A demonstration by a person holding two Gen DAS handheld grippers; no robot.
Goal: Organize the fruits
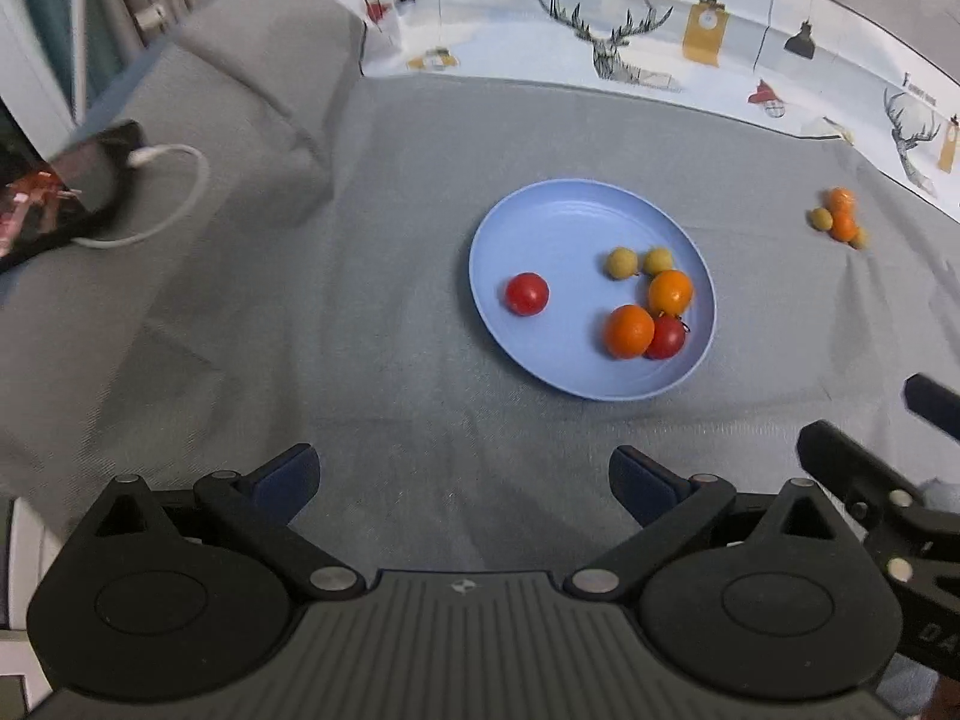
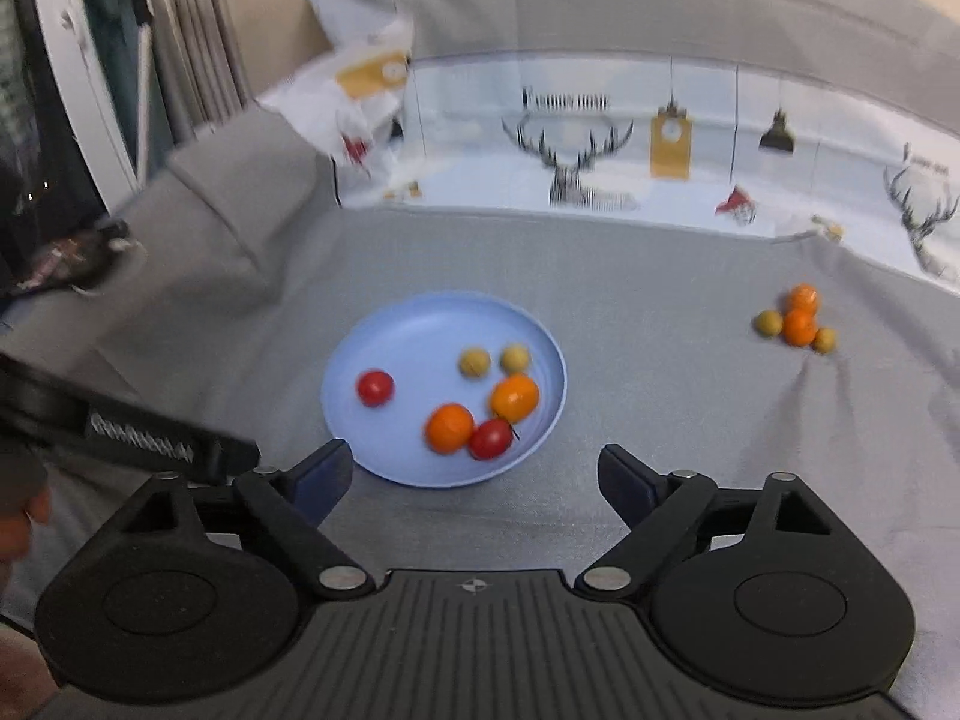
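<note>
- Grey cloth (image 1: 390, 300) covers the surface.
- Left gripper (image 1: 463, 480) and right gripper (image 2: 474, 483) both gape wide, holding nothing.
- Blue plate (image 1: 540, 210) sits mid-cloth, holding six fruits: two red, two orange, two yellow-green.
- Fruit cluster (image 1: 838, 218) lies near the cloth's far right edge.
</note>
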